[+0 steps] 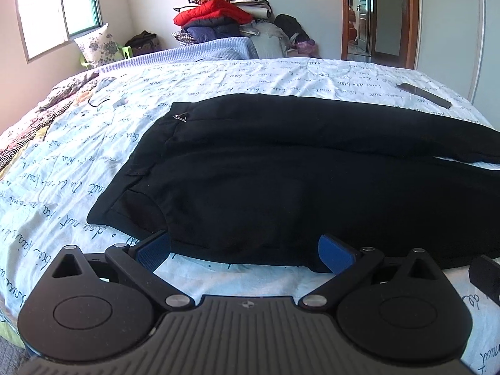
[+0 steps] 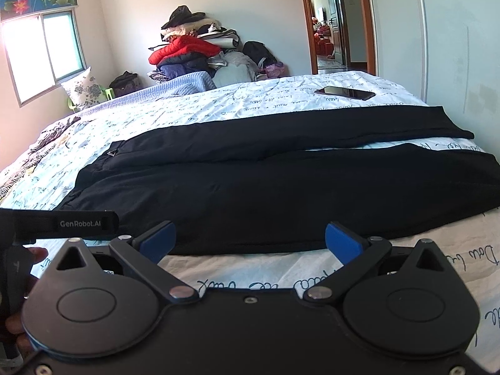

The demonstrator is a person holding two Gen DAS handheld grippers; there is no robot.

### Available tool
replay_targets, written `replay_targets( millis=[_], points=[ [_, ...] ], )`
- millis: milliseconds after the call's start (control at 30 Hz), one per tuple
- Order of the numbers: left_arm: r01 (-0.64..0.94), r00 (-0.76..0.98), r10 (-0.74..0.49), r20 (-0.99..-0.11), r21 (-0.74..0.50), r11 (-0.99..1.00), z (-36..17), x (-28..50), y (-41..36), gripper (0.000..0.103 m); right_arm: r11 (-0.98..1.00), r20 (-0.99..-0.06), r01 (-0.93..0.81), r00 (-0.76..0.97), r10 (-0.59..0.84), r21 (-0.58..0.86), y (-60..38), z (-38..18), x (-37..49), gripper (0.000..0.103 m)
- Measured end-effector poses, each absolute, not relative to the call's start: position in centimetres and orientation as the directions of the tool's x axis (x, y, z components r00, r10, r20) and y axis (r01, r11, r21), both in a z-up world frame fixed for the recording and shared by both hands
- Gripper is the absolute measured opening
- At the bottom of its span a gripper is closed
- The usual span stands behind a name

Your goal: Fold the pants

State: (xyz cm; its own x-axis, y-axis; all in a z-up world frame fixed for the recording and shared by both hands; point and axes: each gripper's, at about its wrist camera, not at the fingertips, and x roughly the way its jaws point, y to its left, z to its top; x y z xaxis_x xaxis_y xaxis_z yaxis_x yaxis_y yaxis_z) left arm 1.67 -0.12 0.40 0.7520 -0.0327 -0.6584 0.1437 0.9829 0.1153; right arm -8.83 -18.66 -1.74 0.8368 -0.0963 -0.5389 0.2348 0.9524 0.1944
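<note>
I see the black pants (image 1: 281,168) spread flat on the bed (image 1: 78,162), waistband to the left. My left gripper (image 1: 245,251) and right gripper (image 2: 250,240) both sit wide open at the near edge, holding nothing.

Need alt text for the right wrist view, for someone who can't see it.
Black pants lie spread flat across a bed's white script-printed sheet, legs pointing right and slightly apart. The right tongs sit open at the pants' near edge, holding nothing. A dark phone lies on the sheet beyond the pants.
</note>
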Motion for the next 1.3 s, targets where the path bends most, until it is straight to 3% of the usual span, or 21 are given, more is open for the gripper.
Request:
replay_targets(
  millis=[1300],
  points=[
    [0.129, 0.755, 0.045, -0.654, 0.216, 0.968, 0.18, 2.30, -0.42, 0.103, 0.960, -0.549, 0.217, 0.831, -0.088, 0.175, -17.92, -1.77, -8.67, 0.103]
  ],
)
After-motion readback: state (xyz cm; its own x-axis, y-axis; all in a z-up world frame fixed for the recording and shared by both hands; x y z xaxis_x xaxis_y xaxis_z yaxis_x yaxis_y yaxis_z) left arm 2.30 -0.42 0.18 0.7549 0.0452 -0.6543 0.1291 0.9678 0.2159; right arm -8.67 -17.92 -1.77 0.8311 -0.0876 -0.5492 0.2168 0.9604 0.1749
